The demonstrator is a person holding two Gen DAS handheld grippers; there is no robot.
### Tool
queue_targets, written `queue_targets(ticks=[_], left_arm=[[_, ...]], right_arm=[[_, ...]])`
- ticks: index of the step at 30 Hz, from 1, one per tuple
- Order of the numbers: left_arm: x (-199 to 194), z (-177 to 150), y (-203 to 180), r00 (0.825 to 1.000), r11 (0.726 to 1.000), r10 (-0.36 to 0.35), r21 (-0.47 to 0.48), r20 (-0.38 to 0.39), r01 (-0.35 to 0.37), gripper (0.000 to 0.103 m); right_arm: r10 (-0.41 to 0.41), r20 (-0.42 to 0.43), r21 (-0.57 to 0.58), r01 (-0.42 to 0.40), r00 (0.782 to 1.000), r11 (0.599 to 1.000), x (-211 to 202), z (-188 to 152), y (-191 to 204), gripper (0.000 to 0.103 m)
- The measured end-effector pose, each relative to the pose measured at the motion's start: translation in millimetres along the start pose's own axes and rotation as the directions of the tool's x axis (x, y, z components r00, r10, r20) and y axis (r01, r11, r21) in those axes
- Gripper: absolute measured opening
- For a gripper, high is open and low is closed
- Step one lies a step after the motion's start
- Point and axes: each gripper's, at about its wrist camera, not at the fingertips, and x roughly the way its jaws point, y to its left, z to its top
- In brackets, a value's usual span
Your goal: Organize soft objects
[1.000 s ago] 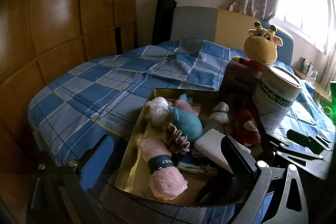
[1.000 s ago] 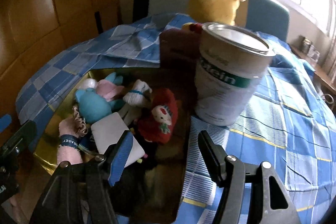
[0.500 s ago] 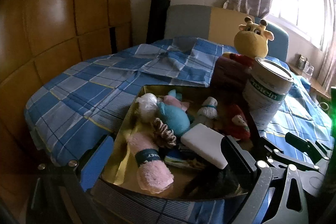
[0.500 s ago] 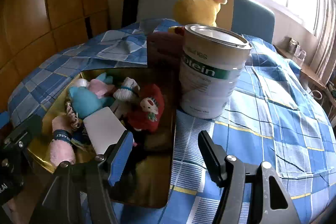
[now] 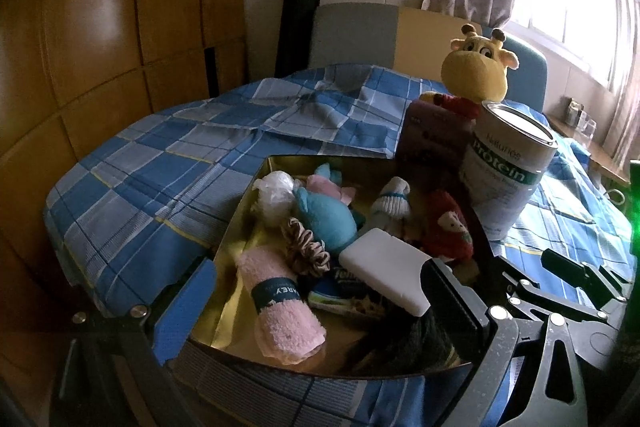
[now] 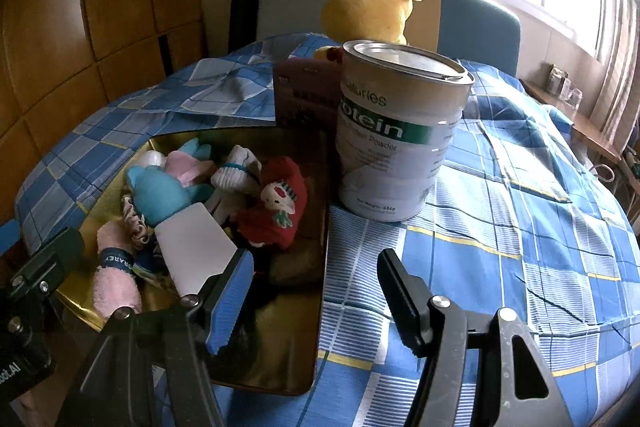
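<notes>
A gold tray (image 5: 240, 211) on the blue checked bed holds soft items: a rolled pink towel (image 5: 284, 311), a blue plush (image 5: 328, 219), a red plush doll (image 5: 448, 227), a brown scrunchie (image 5: 304, 247), a white sock bundle (image 5: 394, 203) and a white sponge block (image 5: 384, 267). My left gripper (image 5: 320, 307) hovers open at the tray's near edge, nothing between its pads. My right gripper (image 6: 316, 301) is open over the tray's right rim (image 6: 324, 267), also empty. A yellow giraffe plush (image 6: 372, 11) sits behind the tray.
A tall protein can (image 6: 396, 139) stands on the bed right of the tray, with a maroon box (image 6: 304, 95) behind it. Wooden wall panels rise on the left. Open bedspread (image 6: 520, 227) stretches to the right, and a window lights the far right.
Both views have drawn back a little from the tray, so the can and toys look smaller. Neither gripper's jaws have changed, and nothing in the tray has moved.
</notes>
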Motion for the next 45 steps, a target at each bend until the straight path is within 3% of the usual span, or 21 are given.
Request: queue_targets(ticks=[45], left_arm=[[1.0, -2.8, 0.3, 1.000, 1.000, -0.014, -0.003, -0.018, 0.014, 0.103]], right_arm=[[0.002, -0.019, 0.009, -0.002, 1.000, 1.000, 3.5, -3.8, 0.7, 0.065]])
